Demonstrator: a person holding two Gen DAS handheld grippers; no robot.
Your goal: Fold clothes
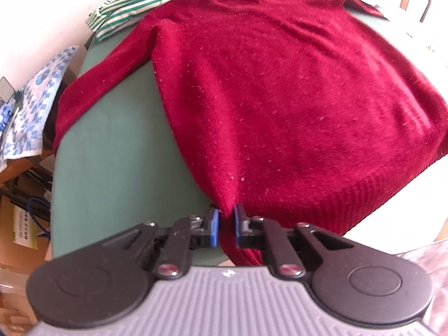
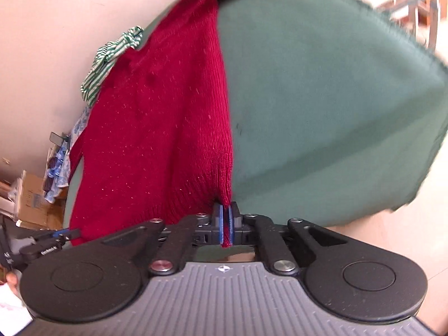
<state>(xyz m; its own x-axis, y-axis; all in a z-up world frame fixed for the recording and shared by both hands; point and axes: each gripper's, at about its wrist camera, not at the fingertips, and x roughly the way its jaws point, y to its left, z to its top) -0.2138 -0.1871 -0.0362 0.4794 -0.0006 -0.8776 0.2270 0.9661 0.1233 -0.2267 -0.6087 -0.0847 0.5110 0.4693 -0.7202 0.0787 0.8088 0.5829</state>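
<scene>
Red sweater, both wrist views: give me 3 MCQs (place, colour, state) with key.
1. Where does the green-and-white striped garment lie?
A. beyond the red sweater's far end, at the table edge
B. between the left gripper's pads
C. on the floor

2. What colour is the table cover under the sweater?
A. white
B. green
C. blue

3. How does the right gripper stand?
A. wide open above the cloth
B. shut on nothing
C. shut on the sweater's ribbed hem

Key:
1 A, the stripes lie past the sweater's shoulder in the left wrist view.
2 B, bare green cloth shows beside the sweater in both views.
3 C, red knit is pinched between the blue pads; the left gripper likewise clamps the hem.
</scene>
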